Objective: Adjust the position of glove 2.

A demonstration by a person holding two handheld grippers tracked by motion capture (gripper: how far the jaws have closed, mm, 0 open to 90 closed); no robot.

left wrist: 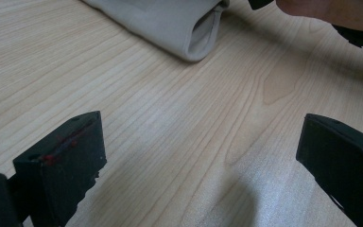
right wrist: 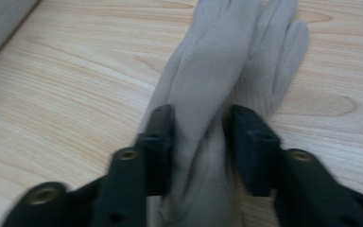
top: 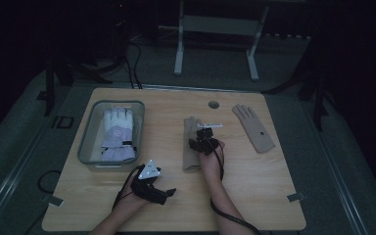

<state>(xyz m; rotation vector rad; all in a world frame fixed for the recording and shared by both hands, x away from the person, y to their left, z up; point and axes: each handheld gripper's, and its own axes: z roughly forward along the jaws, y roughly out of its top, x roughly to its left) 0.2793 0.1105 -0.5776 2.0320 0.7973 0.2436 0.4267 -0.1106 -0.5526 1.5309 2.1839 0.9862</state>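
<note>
In the bin (top: 89,128) at table's left we see white gloves (top: 118,133). Right gripper (right wrist: 202,124) pinches a beige glove (right wrist: 227,61); left gripper (left wrist: 201,151) gapes.

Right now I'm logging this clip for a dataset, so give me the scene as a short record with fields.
surface: wooden table
bin: clear bin at table's left, holding a white padded glove
middle glove: beige glove, bunched between the right tongs
far glove: second beige glove, flat at table's right, untouched
left tongs: jaws wide apart, empty, near the middle glove's cuff
right tongs state: closed on the middle glove
</note>
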